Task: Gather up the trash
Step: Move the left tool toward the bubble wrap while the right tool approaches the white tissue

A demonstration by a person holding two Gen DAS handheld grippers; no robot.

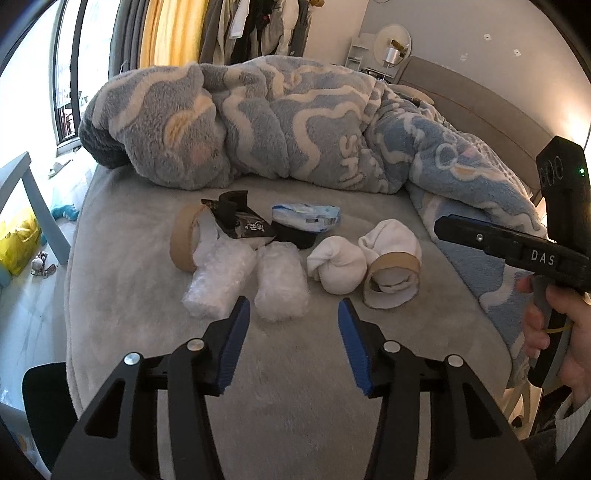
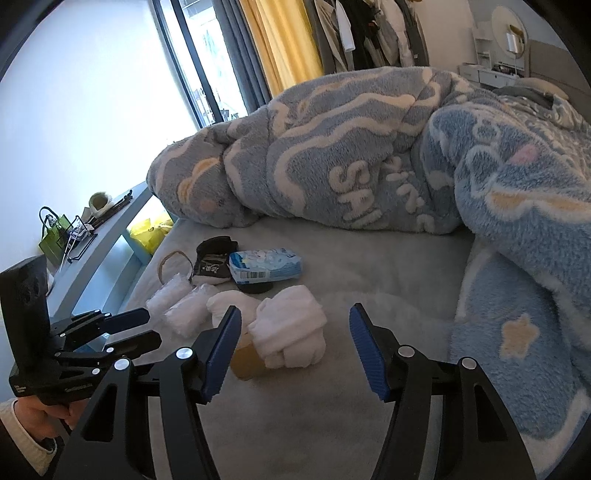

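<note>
Mostly, your view is taken up by the bed, whose grey plush cover runs out of frame below both grippers, and by the blue-and-cream blanket heaped behind the trash, hiding the far side of the mattress. Behind the blanket hang clothes and a yellow curtain, both cut off at the top; left of the blanket the window is blown out to white, so nothing outside can be made out.

In front of the blanket lies the trash in a loose cluster: two clear plastic wads, a blue-and-white tissue pack, a black wrapper whose print is too small to read, two cardboard rings, and two white cloth bundles. The right-hand ring is partly buried under a bundle.

Your left gripper hovers just short of the plastic wads, its blue pads partly apart and holding nothing. Your right gripper is likewise half spread and empty, with a white bundle just ahead, between the fingertips but untouched as far as you can see. Your hands are cut off at the frame edges.
</note>
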